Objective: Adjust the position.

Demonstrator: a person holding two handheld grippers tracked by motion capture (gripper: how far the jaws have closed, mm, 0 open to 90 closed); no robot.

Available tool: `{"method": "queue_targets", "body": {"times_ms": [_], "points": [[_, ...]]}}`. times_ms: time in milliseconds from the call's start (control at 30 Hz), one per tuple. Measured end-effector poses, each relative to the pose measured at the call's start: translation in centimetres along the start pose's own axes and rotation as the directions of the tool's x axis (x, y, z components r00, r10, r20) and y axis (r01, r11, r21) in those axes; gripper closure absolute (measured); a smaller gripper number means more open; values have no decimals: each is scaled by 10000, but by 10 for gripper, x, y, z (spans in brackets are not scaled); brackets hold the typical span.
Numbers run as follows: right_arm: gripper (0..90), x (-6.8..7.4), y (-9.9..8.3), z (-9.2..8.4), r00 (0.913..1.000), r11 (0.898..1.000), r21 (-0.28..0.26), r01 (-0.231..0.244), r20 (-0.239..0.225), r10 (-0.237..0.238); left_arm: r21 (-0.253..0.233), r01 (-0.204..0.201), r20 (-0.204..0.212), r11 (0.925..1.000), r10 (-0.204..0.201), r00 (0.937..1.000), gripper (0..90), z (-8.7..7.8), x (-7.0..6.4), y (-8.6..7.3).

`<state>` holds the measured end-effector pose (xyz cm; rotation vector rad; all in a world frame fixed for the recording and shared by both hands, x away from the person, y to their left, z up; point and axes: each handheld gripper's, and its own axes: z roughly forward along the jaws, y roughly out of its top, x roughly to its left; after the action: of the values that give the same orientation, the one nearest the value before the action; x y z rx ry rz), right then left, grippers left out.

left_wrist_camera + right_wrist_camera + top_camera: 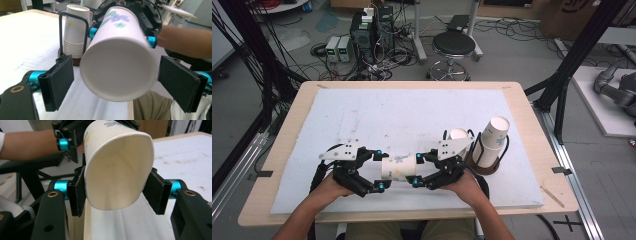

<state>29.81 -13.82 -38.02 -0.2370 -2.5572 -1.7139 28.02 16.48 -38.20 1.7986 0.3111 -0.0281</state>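
The right hand-held gripper (414, 169) is clamped on a paper cup (398, 167): in the right gripper view its two pads press the rim (117, 170) from both sides, so that the mouth is squeezed into an oval. The cup lies on its side in the air, just above the white mat (412, 115) on the counter (532, 115), near the front edge, with its long axis running from one gripper to the other. Its open mouth looks toward the right gripper and its closed bottom (117, 67) toward the left one. The left hand-held gripper (379, 170) stands at the bottom end with its jaws apart; in the left gripper view the pads (58, 82) sit on either side of the cup, wider than it, and I see no contact. I judge that the next move is a handover, and the left jaws need only to close around the bottom. Beside the right hand, a wire holder (504, 150) carries a stack of the same cups (492, 140).
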Motion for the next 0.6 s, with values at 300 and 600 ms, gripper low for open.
{"method": "queue_targets", "body": {"times_ms": [300, 600], "points": [[402, -3, 24, 0, 9988, 9833, 1790, 328, 294, -387, 655, -391, -508, 9971, 425, 9978, 141, -6, 0, 10], [395, -4, 48, 9, 9943, 9378, 3350, 909, 213, -1040, 1567, -719, -655, 9850, 830, 9944, 144, -7, -1, 16]]}}
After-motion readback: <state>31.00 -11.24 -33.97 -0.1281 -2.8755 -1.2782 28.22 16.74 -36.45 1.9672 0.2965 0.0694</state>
